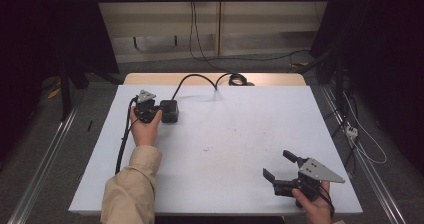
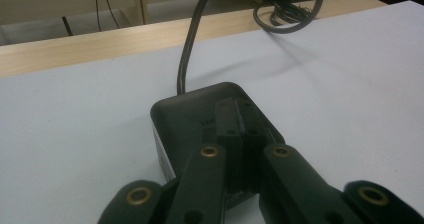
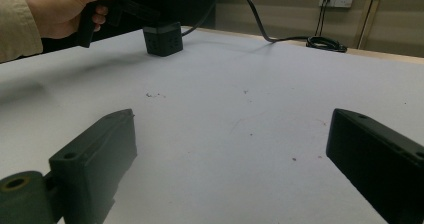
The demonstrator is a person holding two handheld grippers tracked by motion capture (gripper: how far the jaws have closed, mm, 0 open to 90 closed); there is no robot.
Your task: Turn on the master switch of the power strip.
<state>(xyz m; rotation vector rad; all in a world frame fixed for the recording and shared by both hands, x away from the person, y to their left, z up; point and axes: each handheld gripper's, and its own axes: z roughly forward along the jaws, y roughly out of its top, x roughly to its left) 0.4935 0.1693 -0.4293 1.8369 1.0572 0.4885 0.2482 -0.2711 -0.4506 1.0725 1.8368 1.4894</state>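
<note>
Your left hand-held gripper [image 1: 150, 110] has its jaws pressed together, tips resting on top of the black power cube [image 1: 169, 111] directly ahead of it; in the left gripper view the closed tips [image 2: 239, 118] lie flat against the cube's upper face [image 2: 190, 119] rather than clamping its sides, so you look to be pinning or nudging it, not lifting it. The cube sits just past your left hand [image 1: 145, 129], at the far end of that gripper's reach, and it touches the tabletop [image 1: 240, 134] squarely on its base. Holding it down this way would keep it from sliding while its cord pulls on it.

That black cord [image 1: 197, 79] leaves the cube's far side, rises in an arc away from the gripper and ends in a loose coil [image 1: 239, 79] on the bare wooden strip beyond the white surface. The slack in it suggests the cube can be shifted without dragging the coil.

Your right hand-held gripper [image 1: 284, 171] is well apart from all this, low on your near side, jaws spread wide and holding nothing. In the right gripper view the cube [image 3: 162, 39] stands far ahead and to the left of those open jaws, with bare tabletop [image 3: 240, 114] between, so this gripper appears parked and ready to come in as a second hold once you need it
</note>
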